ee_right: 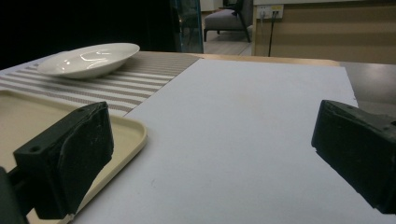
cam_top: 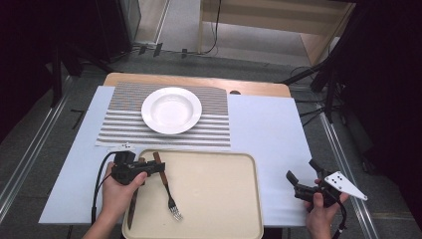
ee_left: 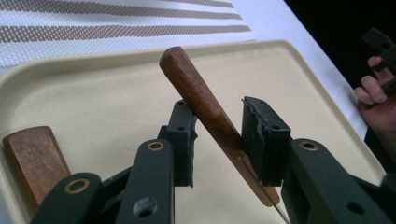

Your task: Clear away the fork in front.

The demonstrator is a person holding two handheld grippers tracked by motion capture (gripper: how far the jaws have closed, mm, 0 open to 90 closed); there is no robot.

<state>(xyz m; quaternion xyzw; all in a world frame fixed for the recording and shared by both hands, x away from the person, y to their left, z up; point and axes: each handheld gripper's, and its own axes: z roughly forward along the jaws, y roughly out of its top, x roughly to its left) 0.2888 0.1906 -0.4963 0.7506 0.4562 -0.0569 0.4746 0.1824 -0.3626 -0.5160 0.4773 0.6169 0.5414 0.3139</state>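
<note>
White foam covers the table (cam_top: 268,129). At the tray's (cam_top: 219,199) left edge, the left gripper (ee_left: 217,135) has its jaws apart around the fork's wooden handle (ee_left: 201,100). The right gripper (ee_right: 210,154) gapes wide, holding nothing.

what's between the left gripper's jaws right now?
The fork's wooden handle stands tilted between the left gripper pads, resting against the right-hand pad with a gap on the other side, seen in the left gripper view.

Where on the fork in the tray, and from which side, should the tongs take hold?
Grip the fork by its wooden handle, from above: the handle's free end tilts up off the tray, leaving room either side, while the thin metal tines lie flat.
</note>
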